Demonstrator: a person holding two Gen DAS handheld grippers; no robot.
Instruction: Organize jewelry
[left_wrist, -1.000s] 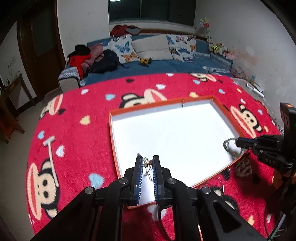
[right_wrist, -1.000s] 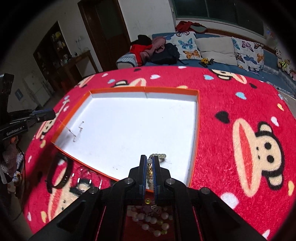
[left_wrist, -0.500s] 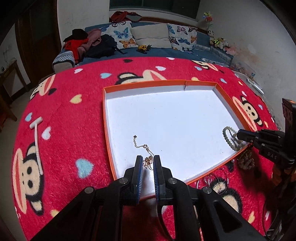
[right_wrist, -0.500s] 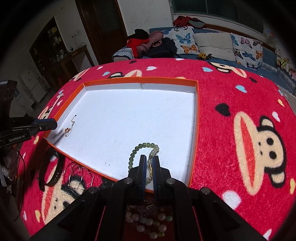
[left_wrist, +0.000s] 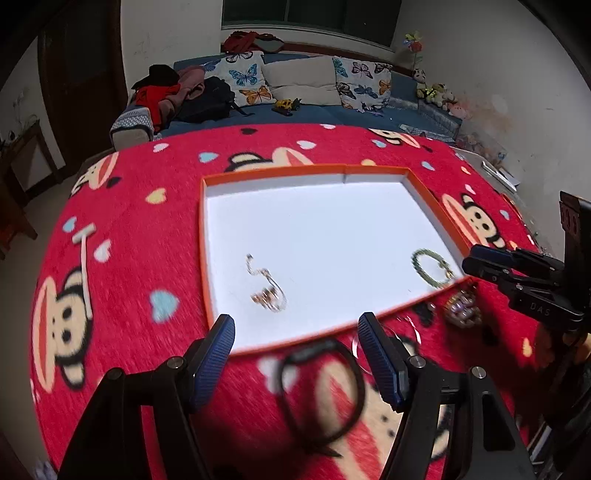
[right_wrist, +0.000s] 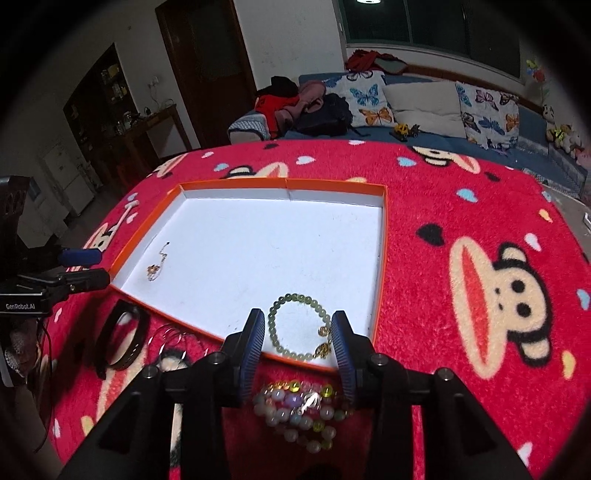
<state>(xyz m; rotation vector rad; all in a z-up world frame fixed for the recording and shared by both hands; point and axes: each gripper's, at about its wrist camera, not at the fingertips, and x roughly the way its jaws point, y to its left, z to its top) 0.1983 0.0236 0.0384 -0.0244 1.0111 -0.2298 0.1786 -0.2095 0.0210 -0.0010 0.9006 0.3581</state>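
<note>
Left gripper (left_wrist: 295, 334): fingers spread wide, holding nothing; positioned over the near rim of the tray, above the red blanket.
Right gripper (right_wrist: 298, 334): fingers spread wide, holding nothing; the blue pads flank the green bead bracelet without touching it.
Tray (right_wrist: 384, 236): shallow, white floor, orange rim; lies flat on the red cartoon-monkey blanket (right_wrist: 480, 206).
Gold chain (left_wrist: 267, 286): lies loose on the tray floor in the near left corner, just ahead of the left gripper; visible in the right wrist view at (right_wrist: 157, 264).
Green bead bracelet (right_wrist: 295, 326): lies flat on the tray floor near the near right edge, with gold charms on its right side; visible in the left wrist view at (left_wrist: 430, 267).
Mixed bead bracelets (right_wrist: 299, 410): heaped on the blanket outside the tray, just below the right gripper's fingers.
Black bangle (left_wrist: 319, 389): on the blanket outside the tray's near rim, between the left gripper's fingers in view; blurred.
Thin wire hoops (right_wrist: 171, 338): on the blanket beside the black bangle, just outside the tray.
Background: sofa (left_wrist: 303, 110) with butterfly cushions beyond the blanket.
</note>
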